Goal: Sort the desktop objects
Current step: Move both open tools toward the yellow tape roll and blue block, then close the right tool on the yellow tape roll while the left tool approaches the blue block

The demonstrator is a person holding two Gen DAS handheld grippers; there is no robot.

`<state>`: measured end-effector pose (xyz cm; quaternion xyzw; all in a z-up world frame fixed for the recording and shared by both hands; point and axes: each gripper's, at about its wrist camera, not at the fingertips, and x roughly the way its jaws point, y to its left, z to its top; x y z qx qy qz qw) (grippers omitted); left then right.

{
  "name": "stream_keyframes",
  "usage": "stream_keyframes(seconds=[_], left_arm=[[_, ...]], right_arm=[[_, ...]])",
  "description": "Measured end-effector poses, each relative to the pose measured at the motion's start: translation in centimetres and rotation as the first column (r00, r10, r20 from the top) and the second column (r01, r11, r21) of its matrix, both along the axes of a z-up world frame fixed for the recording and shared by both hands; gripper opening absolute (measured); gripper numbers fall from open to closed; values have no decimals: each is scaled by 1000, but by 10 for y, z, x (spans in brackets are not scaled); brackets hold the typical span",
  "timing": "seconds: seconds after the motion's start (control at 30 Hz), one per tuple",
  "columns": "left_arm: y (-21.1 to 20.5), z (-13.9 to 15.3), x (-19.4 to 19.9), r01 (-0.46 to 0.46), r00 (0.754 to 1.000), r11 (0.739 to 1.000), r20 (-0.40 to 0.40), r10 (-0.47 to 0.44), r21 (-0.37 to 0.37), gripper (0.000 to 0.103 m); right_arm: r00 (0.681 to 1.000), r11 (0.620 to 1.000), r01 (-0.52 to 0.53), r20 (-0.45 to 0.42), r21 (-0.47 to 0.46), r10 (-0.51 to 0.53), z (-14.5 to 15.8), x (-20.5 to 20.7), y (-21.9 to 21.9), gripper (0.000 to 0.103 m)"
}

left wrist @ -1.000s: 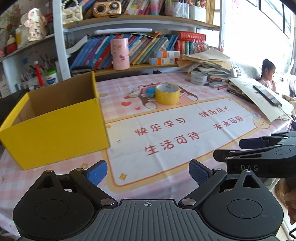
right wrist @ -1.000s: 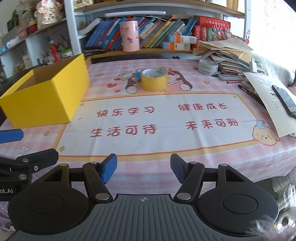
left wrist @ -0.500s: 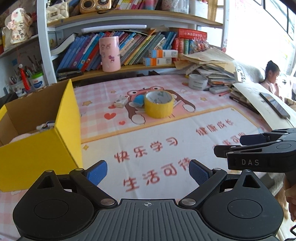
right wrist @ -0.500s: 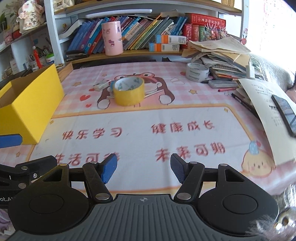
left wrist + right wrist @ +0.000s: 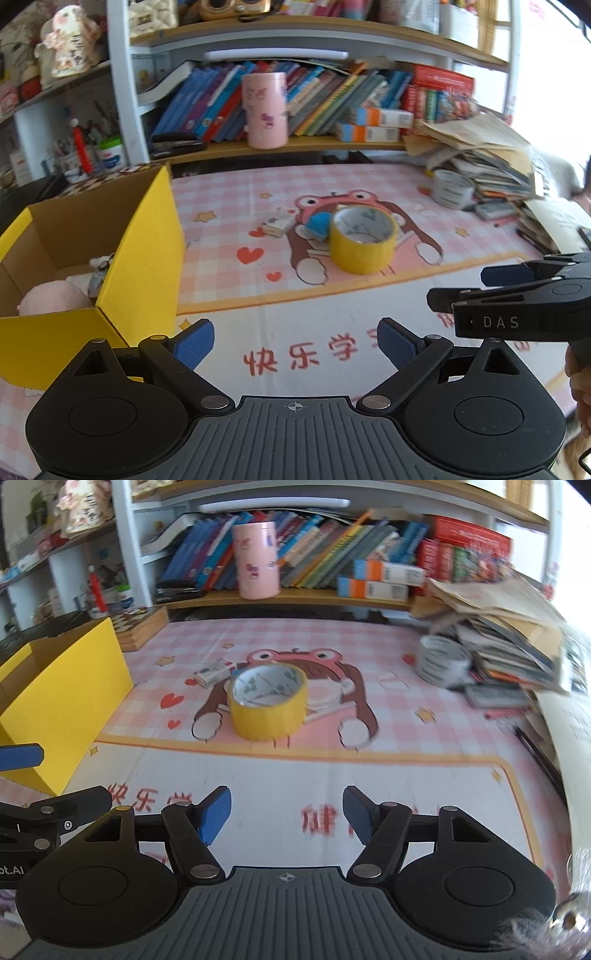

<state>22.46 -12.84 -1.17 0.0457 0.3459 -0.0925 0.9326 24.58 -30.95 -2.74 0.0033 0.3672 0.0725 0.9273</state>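
Left wrist view: sits just behind the left claw (image 5: pixel 295 341), angled down across the table (image 5: pixel 369 317) toward the bookshelf (image 5: pixel 332 107) at the back. Open yellow cardboard box (image 5: pixel 140 266) close on its left; right claw (image 5: pixel 506 284) enters side-on from the right edge.

Right wrist view: same low perch behind its own claw (image 5: pixel 286 818), same downward tilt, facing the same shelf, set further right. Box at far left edge.

Shared: yellow roll of tape (image 5: pixel 267 705) mid-table, pink cylindrical tin (image 5: pixel 256 559), grey tape roll (image 5: pixel 439 661), paper stack (image 5: pixel 498 627).
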Motion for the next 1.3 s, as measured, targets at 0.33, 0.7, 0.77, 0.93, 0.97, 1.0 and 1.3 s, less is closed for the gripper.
stream_keyframes(seconds=[0.33, 0.7, 0.77, 0.93, 0.97, 1.0, 1.3], left_arm=[[-10, -4, 12, -70, 997, 997, -32, 71, 34, 97], [-19, -3, 19, -103, 993, 993, -51, 106, 66, 97], [-22, -2, 21, -104, 993, 992, -53, 107, 71, 97], [-27, -2, 30, -100, 993, 992, -55, 105, 80, 97], [-28, -2, 32, -100, 993, 992, -54, 104, 80, 97], [-29, -2, 34, -99, 993, 992, -52, 103, 81, 97], [-37, -10, 75, -57, 998, 996, -38, 59, 64, 96]], right_arm=[[987, 987, -162, -15, -23, 162, -6, 70, 5, 92], [966, 966, -255, -50, -51, 252, -32, 124, 22, 97], [966, 966, -254, -54, -48, 251, -36, 132, 25, 97], [969, 969, -244, -50, -42, 241, -42, 152, 27, 96], [969, 969, -246, -46, -37, 244, -42, 155, 26, 95], [969, 968, -247, -41, -35, 245, -42, 157, 25, 85], [984, 984, -177, 22, 20, 177, -20, 148, -22, 85]])
